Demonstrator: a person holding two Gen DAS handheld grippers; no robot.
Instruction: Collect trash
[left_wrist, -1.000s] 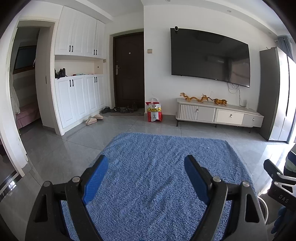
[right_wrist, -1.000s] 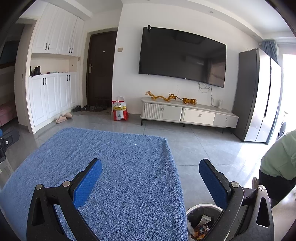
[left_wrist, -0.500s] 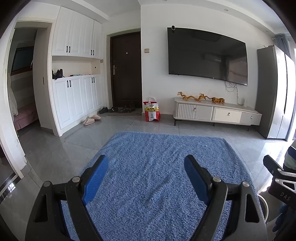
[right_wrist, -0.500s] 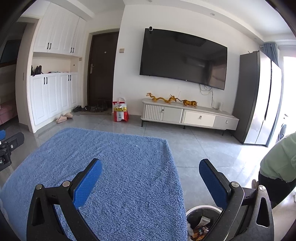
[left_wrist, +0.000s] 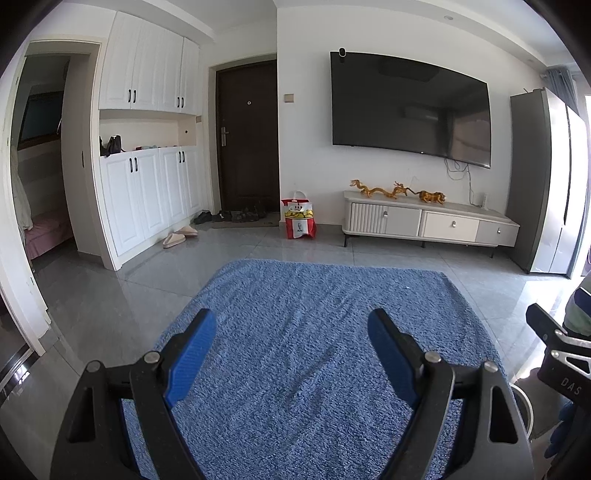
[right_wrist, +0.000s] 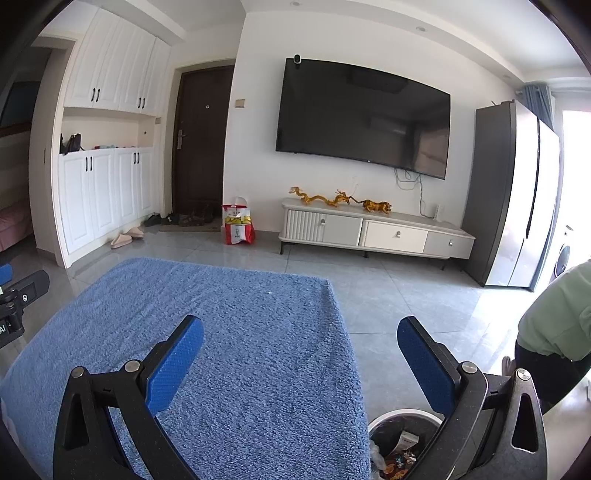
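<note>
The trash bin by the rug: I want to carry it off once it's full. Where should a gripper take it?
Grip the trash bin by its thin round rim, coming from above, one finger inside and one outside. It stands upright and open-topped, too wide to span. The near rim is hidden behind the right gripper.

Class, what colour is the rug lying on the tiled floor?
Blue, a plain shaggy rug; the left wrist view shows it best.

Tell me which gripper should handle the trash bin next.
Probably right: the trash bin sits just below the open right gripper, while the left gripper is over the blue rug.
</note>
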